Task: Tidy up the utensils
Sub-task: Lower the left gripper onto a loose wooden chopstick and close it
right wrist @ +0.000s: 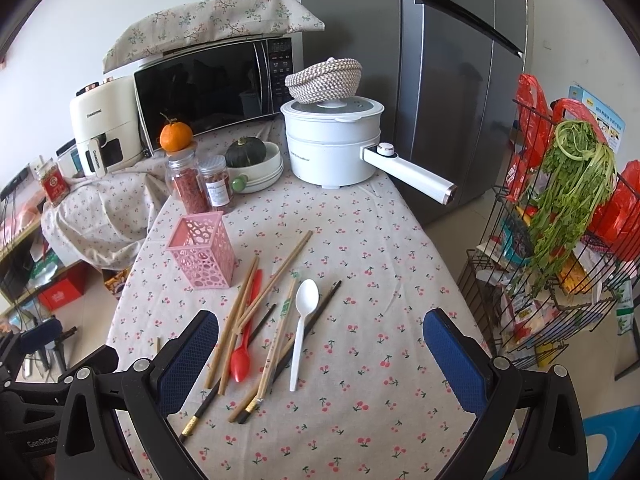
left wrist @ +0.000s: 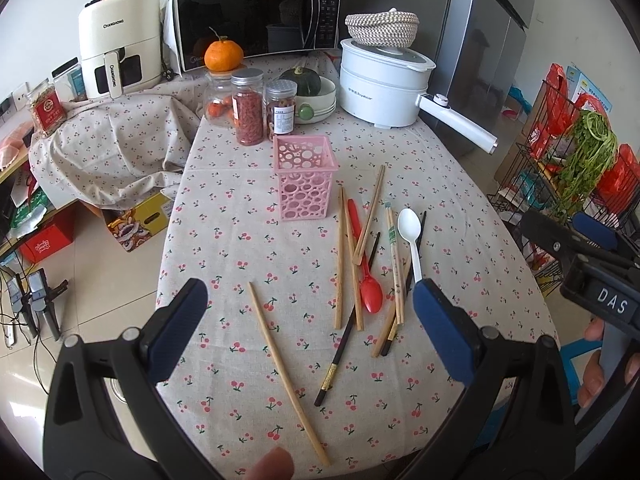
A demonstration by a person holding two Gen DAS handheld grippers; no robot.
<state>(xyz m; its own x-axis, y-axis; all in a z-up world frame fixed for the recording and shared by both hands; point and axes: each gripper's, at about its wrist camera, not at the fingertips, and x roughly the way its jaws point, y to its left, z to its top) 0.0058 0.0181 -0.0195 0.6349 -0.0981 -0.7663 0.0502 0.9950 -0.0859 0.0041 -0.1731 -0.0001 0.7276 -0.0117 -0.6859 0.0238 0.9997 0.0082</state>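
A: How far along is the sorting?

B: By my reading, nothing is done. The tabletop (left wrist: 224,216) carries everything, and the pink holder (left wrist: 305,178) stands upright near the jars, empty as far as its open top shows.

A: And the utensils?

B: All lie loose just in front and to the right of the holder. The wooden chopsticks (right wrist: 276,268) sprawl crossed in a heap, two dark chopsticks (left wrist: 347,334) slant under them, and one stray chopstick (left wrist: 287,372) lies apart on the left (nearest the left gripper). Then the white spoon (right wrist: 303,328), then the red spoon (left wrist: 366,268) tucked among the sticks.

A: The grippers?

B: The left gripper (left wrist: 310,312) is spread wide with nothing between its pads, hovering above the near edge. The right gripper (right wrist: 320,344) is likewise released and empty, hanging over the heap.

A: So what's left?

B: Every piece, I'd say: each must go into the holder.
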